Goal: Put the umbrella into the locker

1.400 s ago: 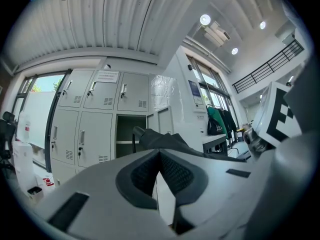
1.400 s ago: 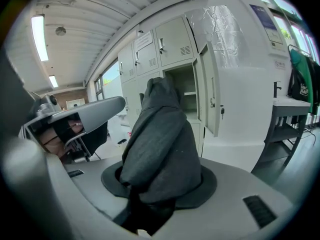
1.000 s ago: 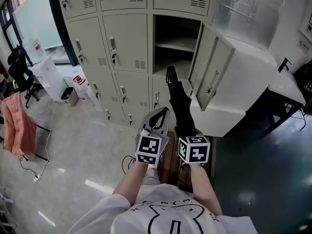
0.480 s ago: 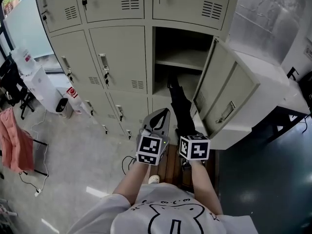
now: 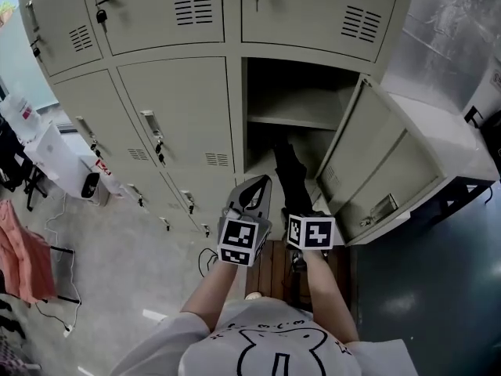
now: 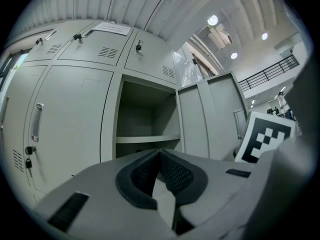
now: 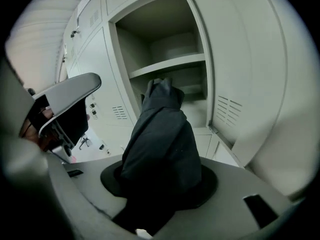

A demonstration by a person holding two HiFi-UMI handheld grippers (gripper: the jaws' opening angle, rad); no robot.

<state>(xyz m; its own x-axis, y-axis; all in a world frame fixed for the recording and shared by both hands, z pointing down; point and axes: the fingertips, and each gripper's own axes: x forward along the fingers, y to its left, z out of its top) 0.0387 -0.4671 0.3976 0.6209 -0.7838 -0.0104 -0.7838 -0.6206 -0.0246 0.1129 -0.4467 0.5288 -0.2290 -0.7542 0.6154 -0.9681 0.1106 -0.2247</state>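
A black folded umbrella (image 5: 290,180) sticks out forward from my right gripper (image 5: 300,208), which is shut on its lower part. Its far end reaches the mouth of the open locker (image 5: 291,100), just below the shelf (image 5: 291,121). The right gripper view has the umbrella (image 7: 161,134) filling my right gripper (image 7: 160,181), with the shelf (image 7: 170,64) behind it. My left gripper (image 5: 254,188) hovers beside it on the left, shut and empty; its pads (image 6: 172,171) meet at the tip. The locker door (image 5: 374,180) stands swung open to the right.
Closed grey lockers (image 5: 168,112) fill the wall left of the open one. A brown wooden stool (image 5: 274,271) is under my arms. White boxes (image 5: 63,163) and a pink garment (image 5: 19,261) lie at the far left. Dark floor (image 5: 423,304) spreads to the right.
Both grippers have moved forward towards the lockers. The umbrella's far end has come from short of the locker front up to the open compartment under the shelf.
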